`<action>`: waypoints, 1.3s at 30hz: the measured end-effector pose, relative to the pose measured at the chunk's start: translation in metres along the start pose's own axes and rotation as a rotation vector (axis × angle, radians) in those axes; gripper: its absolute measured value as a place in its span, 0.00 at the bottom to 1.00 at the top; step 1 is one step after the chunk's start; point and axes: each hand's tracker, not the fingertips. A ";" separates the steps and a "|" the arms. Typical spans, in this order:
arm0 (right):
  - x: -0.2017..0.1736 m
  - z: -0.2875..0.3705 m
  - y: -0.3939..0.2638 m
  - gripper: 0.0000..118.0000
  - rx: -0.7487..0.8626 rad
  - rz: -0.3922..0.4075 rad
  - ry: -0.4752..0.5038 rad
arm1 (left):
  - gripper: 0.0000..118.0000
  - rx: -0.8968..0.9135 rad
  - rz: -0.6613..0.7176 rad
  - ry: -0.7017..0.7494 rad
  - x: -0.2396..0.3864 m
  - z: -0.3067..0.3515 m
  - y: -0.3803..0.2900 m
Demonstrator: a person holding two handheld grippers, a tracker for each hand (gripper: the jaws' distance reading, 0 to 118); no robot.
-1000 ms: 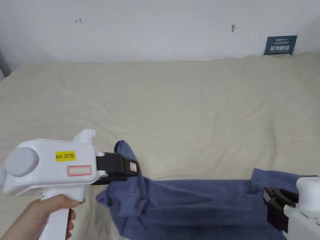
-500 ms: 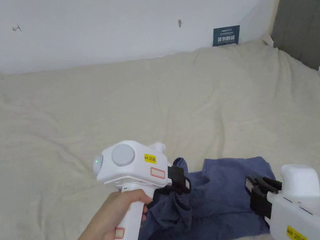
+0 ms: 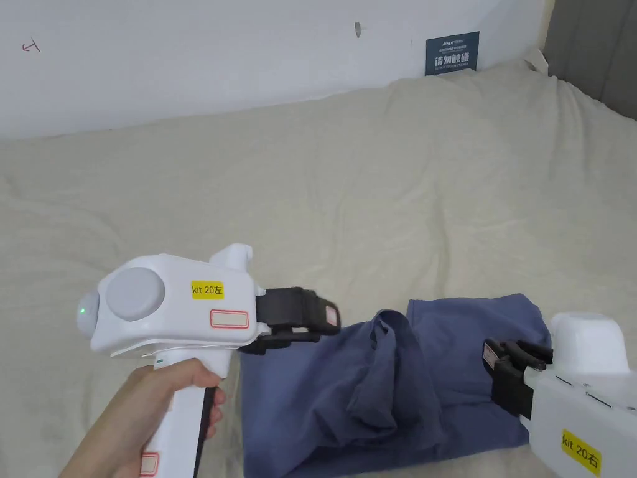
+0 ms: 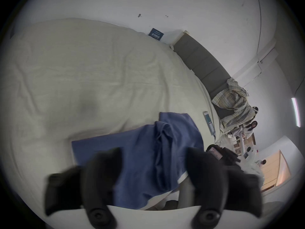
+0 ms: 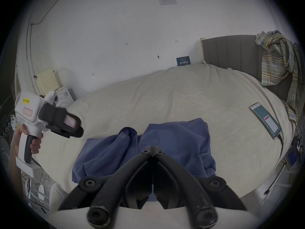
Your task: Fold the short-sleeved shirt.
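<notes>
Lying half-folded on the cream bed (image 3: 373,187), blue short-sleeved shirt (image 3: 373,386); left claw (image 3: 323,320) lifted clear beside it. Left claw (image 4: 153,163) spread apart, empty. Right claw (image 5: 152,150) pressed together above shirt, gripping nothing visible.

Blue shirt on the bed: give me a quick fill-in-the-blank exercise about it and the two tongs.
1. The blue shirt lies on a cream ____.
2. The left tongs are ____, gripping nothing.
3. The right tongs are ____, above the shirt.
4. A phone lies to the shirt's ____.

Missing words: bed; open; shut; right
</notes>
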 end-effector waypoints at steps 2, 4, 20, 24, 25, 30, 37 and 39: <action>0.000 0.000 0.000 0.00 0.003 0.006 0.004 | 0.05 -0.013 0.033 0.022 -0.003 -0.010 -0.009; -0.001 -0.002 -0.003 0.00 0.002 0.011 0.008 | 0.05 -0.046 0.020 0.023 -0.004 -0.023 -0.019; 0.009 0.014 -0.001 0.00 0.013 -0.002 -0.016 | 0.05 -0.221 0.068 -0.231 0.043 -0.114 -0.046; 0.010 0.014 0.000 0.00 0.015 -0.024 -0.024 | 0.05 -0.266 -0.004 -0.274 0.072 -0.134 -0.052; 0.010 0.014 0.000 0.00 0.016 -0.026 -0.026 | 0.05 -0.269 0.004 -0.294 0.079 -0.137 -0.053; 0.018 0.018 -0.001 0.00 0.025 -0.017 -0.040 | 0.05 -0.211 -0.098 -0.250 0.087 -0.109 -0.048; 0.014 0.026 0.005 0.00 0.043 0.002 -0.030 | 0.05 0.013 0.012 -0.134 0.019 -0.015 -0.033; 0.008 0.024 0.007 0.00 0.041 0.010 -0.025 | 0.05 0.060 0.088 -0.093 -0.012 0.007 -0.035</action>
